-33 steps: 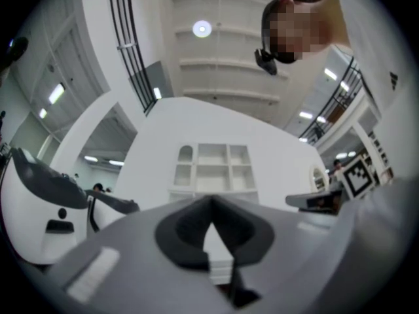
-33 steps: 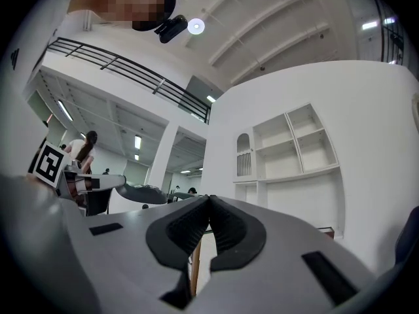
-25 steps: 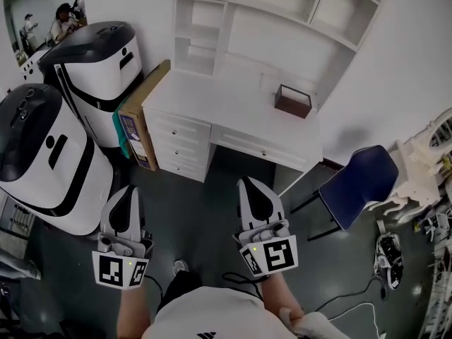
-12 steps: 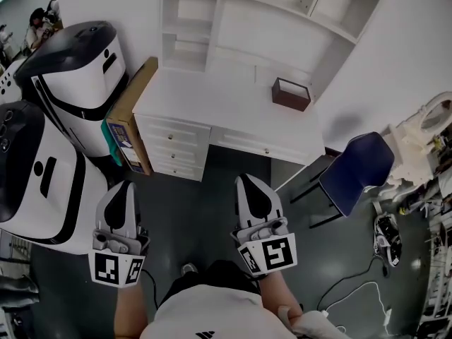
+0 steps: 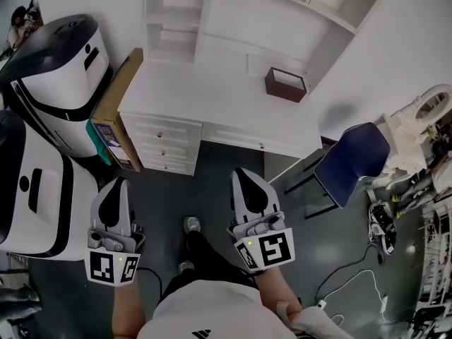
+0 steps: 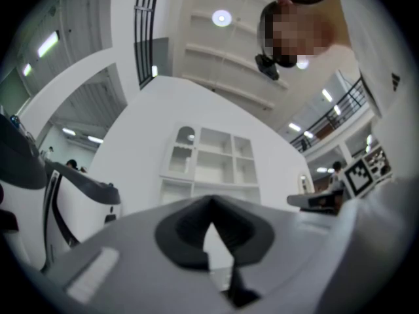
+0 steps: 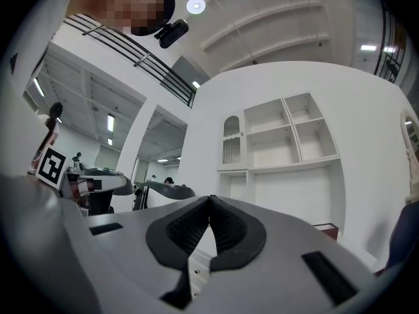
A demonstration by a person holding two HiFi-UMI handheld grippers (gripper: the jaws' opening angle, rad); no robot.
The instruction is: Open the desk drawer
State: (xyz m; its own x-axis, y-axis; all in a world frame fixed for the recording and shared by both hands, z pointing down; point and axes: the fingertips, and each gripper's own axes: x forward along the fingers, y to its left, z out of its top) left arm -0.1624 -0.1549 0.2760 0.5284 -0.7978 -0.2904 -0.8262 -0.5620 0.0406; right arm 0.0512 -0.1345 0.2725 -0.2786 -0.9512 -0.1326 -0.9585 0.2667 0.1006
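The white desk (image 5: pixel 212 97) stands against the wall ahead, with a stack of three small drawers (image 5: pixel 164 145) at its left and a wide drawer (image 5: pixel 244 138) under the top, all closed. My left gripper (image 5: pixel 113 183) hangs over the dark floor, short of the drawer stack, shut and empty (image 6: pixel 211 205). My right gripper (image 5: pixel 243 175) is in front of the wide drawer, apart from it, its jaws also shut on nothing (image 7: pixel 209 201). In the right gripper view the drawer fronts (image 7: pixel 198 270) show just past its tips.
A brown open box (image 5: pixel 285 85) sits on the desk below the white hutch shelves (image 5: pixel 212 13). A cardboard box (image 5: pixel 113 115) leans on the desk's left side, beside two big white-and-black machines (image 5: pixel 63 69). A blue chair (image 5: pixel 349 164) stands right, cables (image 5: pixel 353 281) beyond.
Both grippers and the person have moved forward toward the desk, which now sits nearer and further left in view. Both pairs of jaws stayed shut.
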